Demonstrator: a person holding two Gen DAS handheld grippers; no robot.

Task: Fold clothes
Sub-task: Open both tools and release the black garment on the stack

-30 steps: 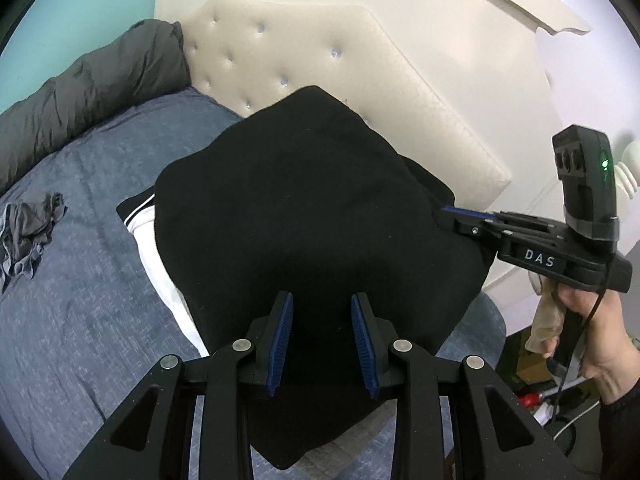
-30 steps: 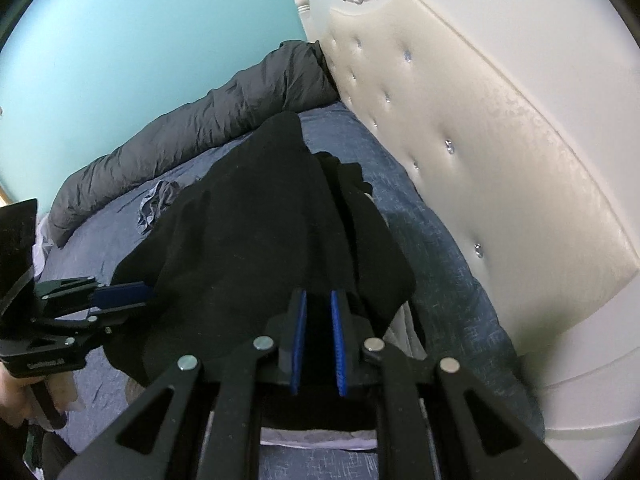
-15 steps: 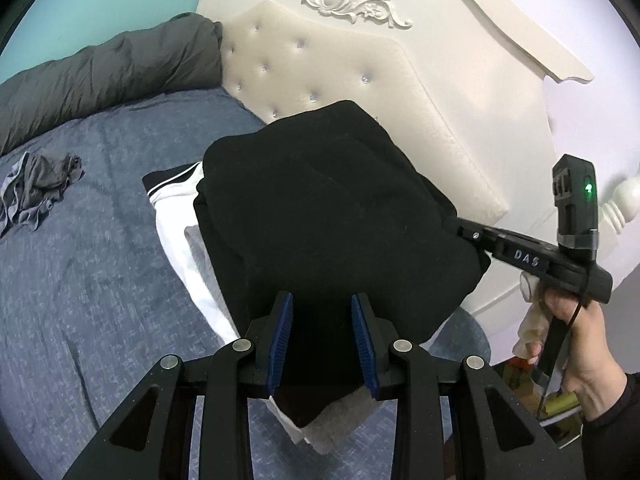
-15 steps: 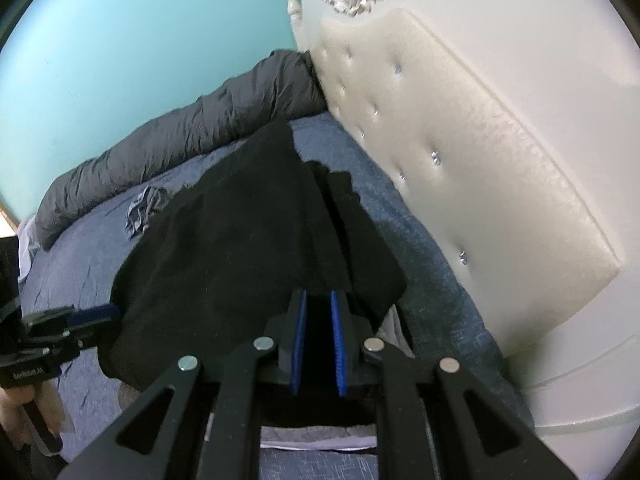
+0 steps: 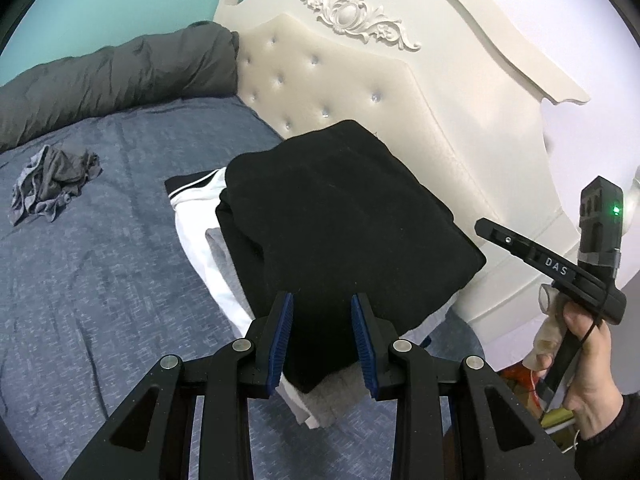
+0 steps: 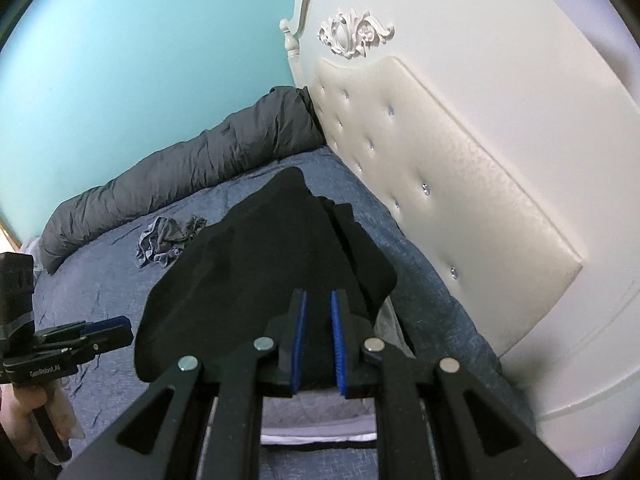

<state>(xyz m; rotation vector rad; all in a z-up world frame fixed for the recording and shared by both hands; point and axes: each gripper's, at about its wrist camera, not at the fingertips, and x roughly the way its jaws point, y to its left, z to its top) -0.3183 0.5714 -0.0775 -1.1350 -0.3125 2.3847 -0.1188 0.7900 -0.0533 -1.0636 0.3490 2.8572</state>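
Observation:
A folded black garment (image 5: 340, 208) (image 6: 260, 272) lies on a white garment with black stripes (image 5: 192, 216) and a grey cloth (image 5: 332, 400), stacked on the blue bed beside the headboard. My left gripper (image 5: 320, 300) (image 6: 124, 330) hovers at the stack's near corner with its jaws apart, and no cloth is pinched between its pads. My right gripper (image 6: 319, 294) (image 5: 482, 226) stands just off the garment's right edge with its jaws together and nothing in them. A hand (image 5: 584, 360) holds its handle.
A crumpled grey garment (image 5: 52, 184) (image 6: 168, 240) lies farther out on the blue sheet (image 5: 100, 280). A rolled dark grey duvet (image 5: 112, 72) runs along the teal wall. The cream tufted headboard (image 5: 400, 120) stands close behind the stack.
Both grippers have drawn back from the black garment. The right gripper's tips, which touched its right edge, now stand clear. The garment has settled flat on the stack.

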